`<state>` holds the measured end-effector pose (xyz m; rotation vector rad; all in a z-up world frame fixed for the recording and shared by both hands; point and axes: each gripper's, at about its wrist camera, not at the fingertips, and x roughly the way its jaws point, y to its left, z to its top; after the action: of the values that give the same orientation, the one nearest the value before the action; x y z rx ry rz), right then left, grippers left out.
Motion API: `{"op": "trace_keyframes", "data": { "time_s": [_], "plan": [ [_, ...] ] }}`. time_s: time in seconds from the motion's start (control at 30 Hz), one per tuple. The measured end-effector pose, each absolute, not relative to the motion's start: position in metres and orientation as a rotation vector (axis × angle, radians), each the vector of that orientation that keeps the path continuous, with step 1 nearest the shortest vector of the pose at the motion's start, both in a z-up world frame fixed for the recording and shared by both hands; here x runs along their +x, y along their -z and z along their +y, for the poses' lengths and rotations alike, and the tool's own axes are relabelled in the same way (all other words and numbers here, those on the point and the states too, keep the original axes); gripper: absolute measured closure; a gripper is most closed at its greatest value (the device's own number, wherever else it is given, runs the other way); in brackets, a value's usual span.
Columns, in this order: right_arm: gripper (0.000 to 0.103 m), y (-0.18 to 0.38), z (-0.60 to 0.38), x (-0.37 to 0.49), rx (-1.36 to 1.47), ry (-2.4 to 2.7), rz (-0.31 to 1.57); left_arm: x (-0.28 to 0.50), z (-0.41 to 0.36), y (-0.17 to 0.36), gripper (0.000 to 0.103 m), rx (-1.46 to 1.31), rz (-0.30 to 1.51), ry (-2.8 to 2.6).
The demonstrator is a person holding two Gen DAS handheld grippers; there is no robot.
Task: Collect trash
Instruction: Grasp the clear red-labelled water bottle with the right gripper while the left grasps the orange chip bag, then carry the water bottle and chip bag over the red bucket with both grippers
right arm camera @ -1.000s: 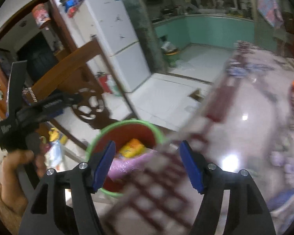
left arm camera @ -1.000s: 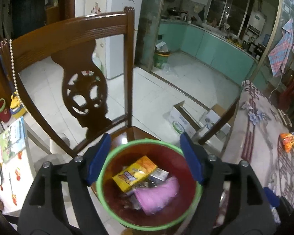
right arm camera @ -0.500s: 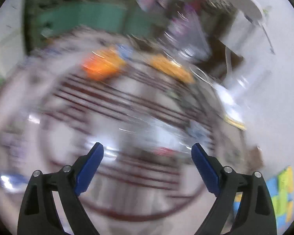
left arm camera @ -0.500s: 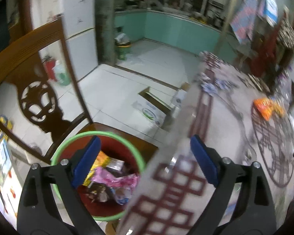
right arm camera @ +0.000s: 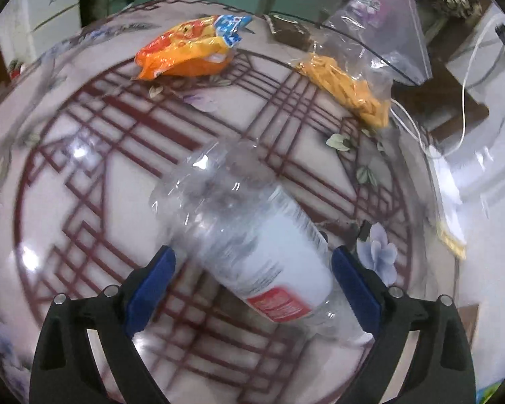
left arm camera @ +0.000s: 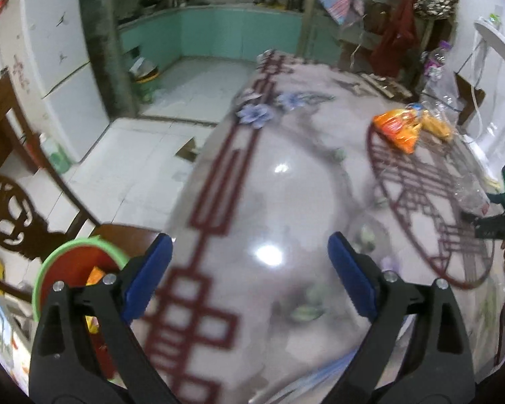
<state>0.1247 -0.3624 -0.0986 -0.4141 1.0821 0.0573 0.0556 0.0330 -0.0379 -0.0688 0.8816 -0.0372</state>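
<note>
Since a second ago, when both cameras faced the red bin (left arm camera: 74,266) on the chair, both claws have swung over to the patterned bench (left arm camera: 286,202). Bin now sits low left of the left claw (left arm camera: 249,266), which is released and carries nothing. Right claw (right arm camera: 252,272) is spread wide, released, straddling an empty clear bottle (right arm camera: 249,235) lying on its side; pads apart from it. Judgement: the bottle is the next pickup. Farther back lie an orange snack bag (right arm camera: 188,50) and a clear bag of yellow strips (right arm camera: 350,91). Nothing blocks the bottle; its round body may roll.
</note>
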Motion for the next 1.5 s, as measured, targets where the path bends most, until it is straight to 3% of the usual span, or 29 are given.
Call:
{"op": "trace_keyframes", "data": {
  "time_s": [0.03, 0.1, 0.4, 0.6, 0.77, 0.8, 0.87, 1.0, 1.1, 1.5],
  "plan": [
    [0.034, 0.097, -0.362, 0.122, -0.423, -0.047, 1.064, 0.058, 0.027, 0.038, 0.012, -0.07, 0.873, 0.044],
    [0.045, 0.09, -0.365, 0.119, -0.384, -0.066, 1.067, 0.071, 0.004, 0.037, 0.011, -0.057, 0.841, 0.058],
    [0.045, 0.062, -0.417, 0.095, 0.1, -0.126, 1.071, 0.204, -0.147, 0.048, 0.006, -0.024, 0.897, 0.288],
    [0.045, 0.055, -0.457, 0.092, 0.37, -0.093, 1.029, 0.267, -0.234, 0.061, 0.005, 0.267, 0.853, 0.384],
    [0.045, 0.054, -0.465, 0.095, 0.417, -0.082, 1.023, 0.297, -0.271, 0.089, 0.005, 0.48, 0.919, 0.386],
    [0.045, 0.054, -0.463, 0.096, 0.41, -0.08, 1.024, 0.3, -0.272, 0.092, 0.013, 0.48, 0.934, 0.386],
    [0.045, 0.055, -0.458, 0.098, 0.388, -0.079, 1.028, 0.304, -0.269, 0.097, 0.038, 0.404, 0.959, 0.379],
    [0.045, 0.062, -0.454, 0.099, 0.347, -0.07, 1.046, 0.296, -0.257, 0.091, 0.046, 0.284, 0.984, 0.384],
    [0.045, 0.059, -0.449, 0.095, 0.355, -0.055, 1.053, 0.267, -0.246, 0.068, 0.048, 0.256, 0.902, 0.399],
    [0.045, -0.006, -0.361, 0.029, 0.386, -0.074, 0.886, 0.069, -0.104, -0.015, 0.048, 0.015, 0.717, 0.381]
  ]
}}
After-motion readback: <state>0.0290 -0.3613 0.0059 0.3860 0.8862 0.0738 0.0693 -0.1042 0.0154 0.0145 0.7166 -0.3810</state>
